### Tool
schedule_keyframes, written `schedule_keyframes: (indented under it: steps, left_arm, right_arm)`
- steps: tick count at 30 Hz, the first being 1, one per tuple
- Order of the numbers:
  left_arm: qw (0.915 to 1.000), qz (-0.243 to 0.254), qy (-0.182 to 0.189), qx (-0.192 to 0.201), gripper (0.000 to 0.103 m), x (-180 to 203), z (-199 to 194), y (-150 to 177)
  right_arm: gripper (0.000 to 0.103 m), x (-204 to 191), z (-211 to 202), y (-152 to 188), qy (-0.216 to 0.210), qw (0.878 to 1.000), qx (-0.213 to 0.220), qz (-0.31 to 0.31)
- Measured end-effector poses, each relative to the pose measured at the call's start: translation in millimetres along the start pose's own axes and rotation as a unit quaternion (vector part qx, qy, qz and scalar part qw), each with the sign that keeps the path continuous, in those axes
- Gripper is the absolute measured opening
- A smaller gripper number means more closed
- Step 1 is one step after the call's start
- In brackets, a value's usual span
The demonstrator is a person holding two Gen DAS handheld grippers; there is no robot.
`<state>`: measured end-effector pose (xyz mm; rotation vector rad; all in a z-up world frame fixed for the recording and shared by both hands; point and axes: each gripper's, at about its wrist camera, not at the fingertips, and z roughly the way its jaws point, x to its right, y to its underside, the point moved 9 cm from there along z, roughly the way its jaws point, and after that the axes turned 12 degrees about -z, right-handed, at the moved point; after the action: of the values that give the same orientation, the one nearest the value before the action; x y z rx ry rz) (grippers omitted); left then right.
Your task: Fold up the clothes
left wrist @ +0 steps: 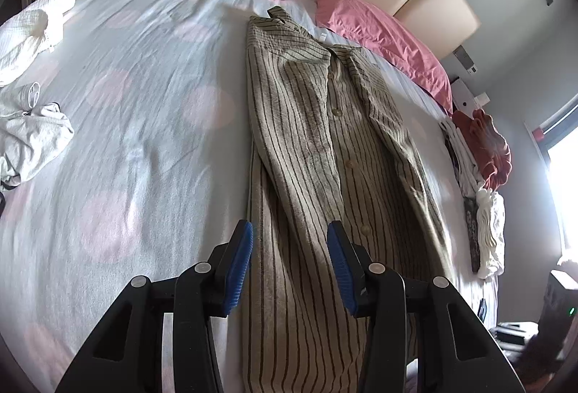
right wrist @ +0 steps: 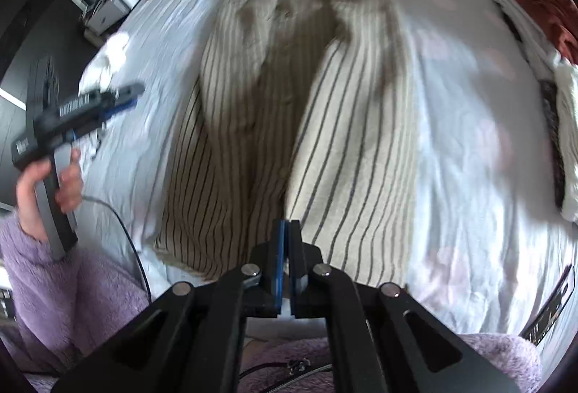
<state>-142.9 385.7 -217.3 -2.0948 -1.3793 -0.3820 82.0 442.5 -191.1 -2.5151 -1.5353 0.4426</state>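
A beige shirt with dark stripes (left wrist: pixel 325 147) lies flat on the bed, collar toward the headboard, both sides folded inward along the button line. My left gripper (left wrist: pixel 289 248) is open, hovering above the shirt's lower left part with nothing between its blue pads. In the right wrist view the same shirt (right wrist: pixel 289 125) fills the middle. My right gripper (right wrist: pixel 288 230) is shut with its pads together above the shirt's hem; whether cloth is pinched I cannot tell. The left gripper (right wrist: pixel 126 96) shows there held up at the left, over the sheet.
The bed has a pale sheet with pink dots (left wrist: pixel 144 103). Pink pillows (left wrist: pixel 379 31) lie by the headboard. Crumpled light clothes (left wrist: pixel 32 140) lie at the left. A stack of folded clothes (left wrist: pixel 484 176) sits at the right edge. A drawer unit (right wrist: pixel 112 6) stands beside the bed.
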Motion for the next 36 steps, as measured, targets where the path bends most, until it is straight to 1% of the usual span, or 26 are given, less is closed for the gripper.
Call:
schedule_keyframes:
  steps: [3, 6, 8, 10, 12, 14, 18, 19, 20, 22, 25, 27, 28, 29, 30, 31, 32, 33, 35, 36]
  left_arm:
    - [1.0, 0.004, -0.001, -0.006, 0.045, 1, 3, 3]
    - [0.9993, 0.02, 0.007, -0.032, 0.045, 6, 11, 12]
    - [0.998, 0.032, 0.009, -0.055, 0.045, 10, 19, 21]
    - [0.9965, 0.043, -0.009, -0.071, 0.045, 9, 28, 30]
    - [0.9954, 0.043, -0.021, -0.083, 0.045, 6, 33, 38]
    - [0.9942, 0.039, -0.032, -0.095, 0.045, 2, 37, 45]
    - [0.9922, 0.031, -0.015, -0.12, 0.045, 7, 37, 64]
    - [0.9916, 0.03, -0.012, -0.125, 0.045, 8, 36, 71]
    - [0.9909, 0.031, -0.016, -0.13, 0.045, 8, 37, 77]
    - [0.9894, 0.034, -0.048, -0.133, 0.045, 2, 43, 85]
    - [0.9844, 0.032, -0.097, -0.143, 0.045, -13, 53, 95]
    - [0.9805, 0.027, -0.118, -0.155, 0.045, -22, 61, 101]
    - [0.9785, 0.027, -0.13, -0.158, 0.045, -26, 64, 102]
    - [0.9763, 0.028, -0.143, -0.16, 0.044, -30, 68, 103]
    - [0.9746, 0.031, -0.154, -0.16, 0.039, -32, 70, 104]
    - [0.9732, 0.034, -0.163, -0.159, 0.036, -33, 71, 104]
    - [0.9724, 0.038, -0.17, -0.155, 0.03, -33, 71, 104]
    - [0.9719, 0.043, -0.175, -0.151, 0.024, -33, 71, 104]
    - [0.9726, 0.047, -0.179, -0.142, 0.012, -32, 70, 103]
    - [0.9729, 0.047, -0.18, -0.137, 0.009, -32, 68, 103]
  right_arm:
    - [0.002, -11, 34, 13, 0.018, 0.998, -0.04, -0.034]
    - [0.002, -15, 70, 23, 0.001, 0.997, -0.072, -0.034]
    - [0.002, -13, 88, 27, -0.001, 0.996, -0.083, -0.032]
    - [0.002, -11, 98, 29, -0.009, 0.996, -0.088, -0.029]
    - [0.006, -12, 96, 27, -0.031, 0.997, -0.072, -0.021]
    - [0.007, -14, 84, 19, -0.055, 0.998, -0.037, -0.017]
    - [0.016, -19, 69, 2, -0.105, 0.994, 0.029, -0.006]
    - [0.016, -21, 67, -2, -0.119, 0.992, 0.044, -0.003]
    - [0.018, -23, 68, -4, -0.132, 0.99, 0.054, -0.001]
    - [0.02, -28, 76, -8, -0.145, 0.988, 0.053, -0.002]
    - [0.021, -33, 90, -15, -0.154, 0.987, 0.046, -0.005]
    - [0.022, -33, 101, -32, -0.164, 0.985, 0.05, -0.001]
    - [0.022, -34, 101, -34, -0.172, 0.983, 0.055, 0.002]
    - [0.02, -35, 102, -37, -0.179, 0.982, 0.059, 0.004]
    - [0.019, -36, 104, -37, -0.185, 0.981, 0.061, 0.004]
    - [0.017, -40, 107, -32, -0.19, 0.98, 0.063, 0.003]
    - [0.013, -42, 109, -22, -0.194, 0.979, 0.065, 0.002]
    - [0.012, -43, 108, -11, -0.194, 0.979, 0.064, 0.003]
    - [0.009, -43, 109, -11, -0.198, 0.978, 0.063, 0.004]
    - [0.009, -42, 108, -11, -0.2, 0.978, 0.064, 0.005]
